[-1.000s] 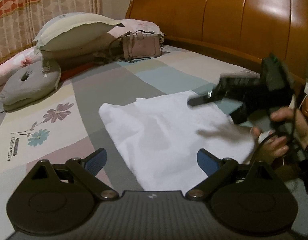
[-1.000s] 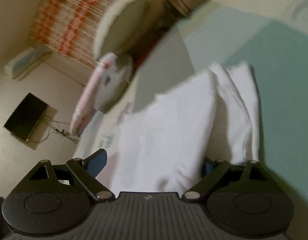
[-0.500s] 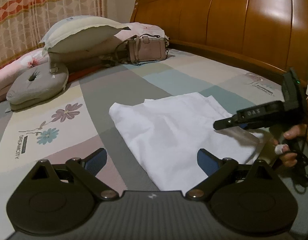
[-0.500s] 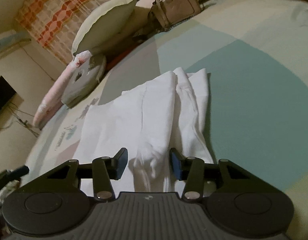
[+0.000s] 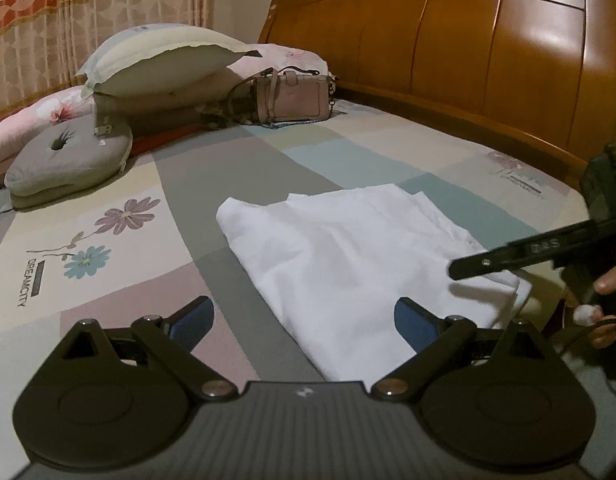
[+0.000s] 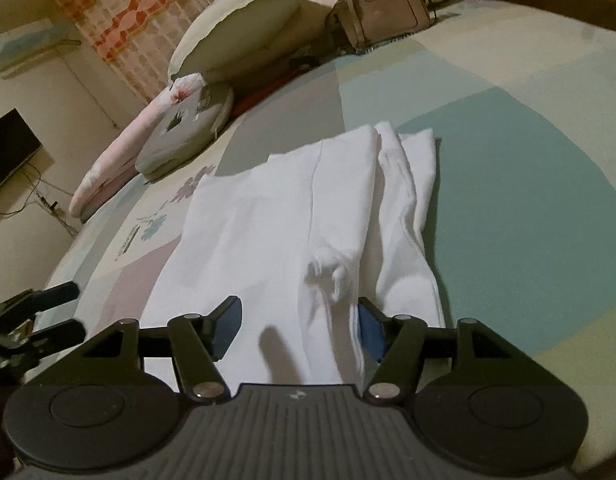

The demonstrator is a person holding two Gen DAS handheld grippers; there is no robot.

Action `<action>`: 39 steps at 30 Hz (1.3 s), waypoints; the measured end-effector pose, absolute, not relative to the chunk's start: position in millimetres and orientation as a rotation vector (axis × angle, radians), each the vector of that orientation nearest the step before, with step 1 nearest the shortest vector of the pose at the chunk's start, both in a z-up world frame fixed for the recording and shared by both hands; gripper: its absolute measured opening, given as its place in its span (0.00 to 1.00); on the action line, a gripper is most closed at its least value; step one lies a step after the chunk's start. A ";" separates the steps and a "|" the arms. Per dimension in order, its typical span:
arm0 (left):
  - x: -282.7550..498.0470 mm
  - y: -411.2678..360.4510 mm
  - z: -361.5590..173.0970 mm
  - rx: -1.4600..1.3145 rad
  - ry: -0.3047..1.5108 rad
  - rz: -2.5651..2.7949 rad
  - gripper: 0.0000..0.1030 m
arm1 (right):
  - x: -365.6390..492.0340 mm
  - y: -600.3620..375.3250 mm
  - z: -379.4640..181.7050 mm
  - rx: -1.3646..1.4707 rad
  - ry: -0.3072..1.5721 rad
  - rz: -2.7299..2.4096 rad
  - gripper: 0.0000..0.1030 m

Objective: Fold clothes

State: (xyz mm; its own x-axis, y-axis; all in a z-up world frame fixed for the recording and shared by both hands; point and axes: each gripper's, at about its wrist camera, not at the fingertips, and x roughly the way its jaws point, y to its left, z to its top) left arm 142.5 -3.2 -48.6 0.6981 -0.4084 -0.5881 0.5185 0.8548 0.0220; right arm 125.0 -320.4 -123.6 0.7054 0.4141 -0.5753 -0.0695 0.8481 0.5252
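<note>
Bed sheet under a half-folded white garment (image 5: 348,264), both tongs hovering at its near edge.

I keep the left gripper (image 5: 303,320) wide and empty by the near corner; my right gripper (image 6: 297,330) has just been opening, and a raised fold stands between its jaws unpinched, I judge ready for a regrip.

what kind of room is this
Most likely a home bedroom: a bed with a wooden headboard, pillows stacked at its head, and a patterned bedsheet where the white garment lies.
</note>
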 end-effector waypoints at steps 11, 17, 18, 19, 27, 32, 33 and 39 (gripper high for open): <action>136.3 -7.1 -43.4 0.187 0.595 -0.529 0.94 | 84.9 -357.2 -103.6 0.358 0.728 0.074 0.48; 126.5 -15.1 -38.5 0.223 0.588 -0.535 0.94 | 84.3 -331.3 -117.0 0.202 0.826 0.140 0.12; 125.4 -15.2 -37.8 0.227 0.589 -0.531 0.94 | 80.6 -328.9 -115.7 0.174 0.828 0.140 0.11; 124.5 -14.9 -37.4 0.227 0.591 -0.530 0.94 | 77.1 -332.4 -114.7 0.187 0.836 0.139 0.11; 121.2 -18.5 -34.4 0.236 0.590 -0.541 0.94 | 70.1 -349.5 -87.1 0.320 0.754 0.170 0.18; 121.6 -19.2 -33.7 0.223 0.589 -0.551 0.94 | 105.1 -354.7 -88.4 0.540 0.757 0.313 0.37; 122.0 -19.4 -33.9 0.219 0.592 -0.554 0.94 | 109.3 -352.5 -91.1 0.549 0.776 0.312 0.38; 125.6 -40.5 -42.2 0.290 0.615 -0.619 0.94 | 102.6 -354.5 -120.7 0.638 0.880 0.259 0.52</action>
